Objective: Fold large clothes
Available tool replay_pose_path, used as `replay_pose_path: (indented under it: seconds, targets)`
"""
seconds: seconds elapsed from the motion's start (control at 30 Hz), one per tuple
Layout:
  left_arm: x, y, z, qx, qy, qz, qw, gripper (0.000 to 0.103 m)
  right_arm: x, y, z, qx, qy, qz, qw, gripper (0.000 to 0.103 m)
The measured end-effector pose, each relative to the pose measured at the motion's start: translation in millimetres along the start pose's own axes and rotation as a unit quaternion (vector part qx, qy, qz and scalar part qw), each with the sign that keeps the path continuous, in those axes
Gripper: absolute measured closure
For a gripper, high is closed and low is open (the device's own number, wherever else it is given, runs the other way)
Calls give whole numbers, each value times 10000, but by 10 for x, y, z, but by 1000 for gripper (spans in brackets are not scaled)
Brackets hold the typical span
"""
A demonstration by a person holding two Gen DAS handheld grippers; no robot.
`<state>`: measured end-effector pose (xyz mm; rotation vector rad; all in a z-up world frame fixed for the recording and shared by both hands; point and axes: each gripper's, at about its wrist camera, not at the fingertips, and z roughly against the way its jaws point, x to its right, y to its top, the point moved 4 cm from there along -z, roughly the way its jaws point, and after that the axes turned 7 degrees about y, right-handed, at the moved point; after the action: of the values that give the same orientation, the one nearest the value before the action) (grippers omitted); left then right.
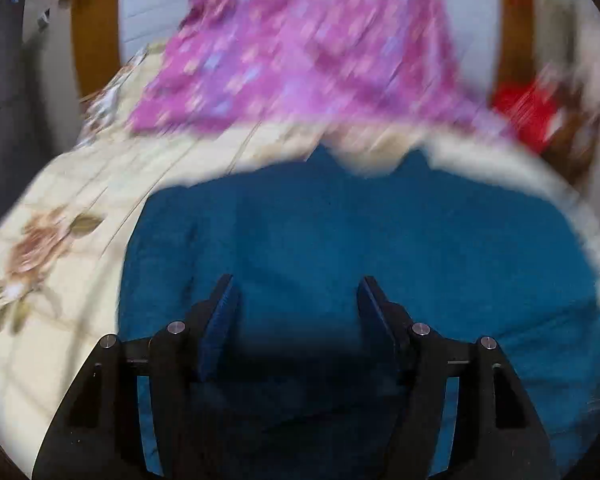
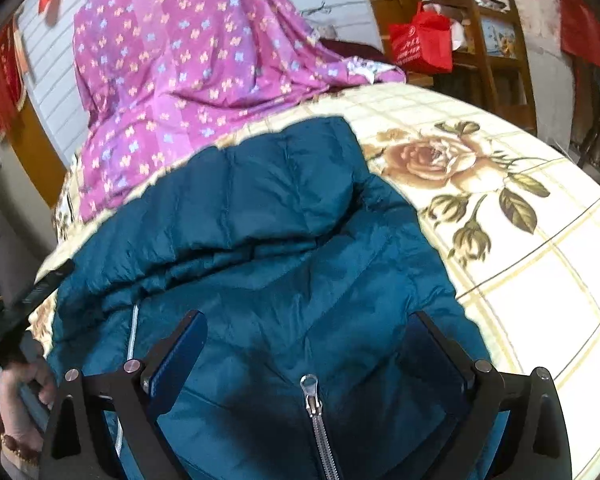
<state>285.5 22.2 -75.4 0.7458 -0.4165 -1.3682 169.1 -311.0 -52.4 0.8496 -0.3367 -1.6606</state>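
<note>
Right wrist view: red bag [image 2: 422, 46] beyond bed [image 2: 540, 264], contents unclear; right gripper [image 2: 304, 344] spread over teal jacket [image 2: 260, 220]; left gripper [image 1: 296, 300] spread, nothing pinched.

jacket [image 2: 260, 240] on bedspread [image 2: 520, 280], quilt [image 2: 172, 80] heaped behind it, bag [image 2: 420, 44] beyond bed

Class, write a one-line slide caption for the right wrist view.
Open right gripper over a teal jacket with silver zipper, lying on a rose-print bedspread.
</note>
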Motion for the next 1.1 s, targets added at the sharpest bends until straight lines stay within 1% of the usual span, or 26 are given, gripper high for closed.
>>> replay_pose_path:
  seconds: [0.03,0.1,0.27,0.43,0.53,0.57,0.6,0.63,0.67,0.73,0.77,0.8,0.83,0.87,0.9,0.93,0.97,1.0,1.03,1.1]
  targets:
    - [-58,-67,-118,-266,90,74,9996,39,-14,-9,-18,-32,-63,74,9999,4]
    - [-181,-114,-202,-495,302,245,9980,39,-41,-40,-41,-65,-145,180,9997,4]
    - [-189,-150,-182,-548,523,229,9969,39,5,-70,-80,-176,-107,65,9998,4]
    - [-269,-155,-145,-509,511,492,9962,40,45,-90,-123,-283,-54,-43,9996,4]
    - [-317,-150,26,-212,600,671,9957,40,19,-83,-92,-160,-133,7,9998,4]
    - [-337,-120,104,-34,653,726,9952,40,0,-62,-59,-21,-195,55,9998,4]
    - [-360,-63,200,228,697,776,9943,40,-18,-50,-28,74,-218,73,9997,4]
    - [-367,0,338,575,662,833,9927,40,-49,-26,2,156,-151,100,9997,4]
    - [-357,55,450,876,534,882,9908,40,-90,1,17,181,-73,189,9996,4]
    - [-306,128,534,1055,315,898,9899,40,-152,68,43,344,-257,439,9981,6]
    - [-293,147,530,1044,207,922,9900,40,-188,125,61,498,-328,581,9965,8]
    - [-244,167,484,952,-35,969,9907,40,-212,191,61,599,-311,678,9954,8]
    - [-212,178,424,841,-170,967,9916,40,-229,291,34,633,-247,737,9950,8]
    - [-174,172,350,714,-282,931,9927,40,-236,420,-7,630,-183,752,9950,13]
    - [-97,159,203,456,-365,774,9953,40,-250,524,-51,648,-135,833,9943,17]
    - [-59,127,73,200,-337,627,9973,40,-269,635,-113,661,-110,968,9930,21]
    - [-36,50,-110,-164,-232,504,9983,38,-283,761,-211,663,-101,1118,9915,21]
    - [-34,2,-168,-251,-189,510,9982,38,-289,854,-317,627,-72,1184,9910,21]
    - [-49,-15,-173,-236,-142,513,9983,38,-267,928,-434,547,-25,1186,9914,21]
    - [-62,-35,-174,-292,-5,478,9984,38,-141,1026,-802,69,220,950,9952,21]
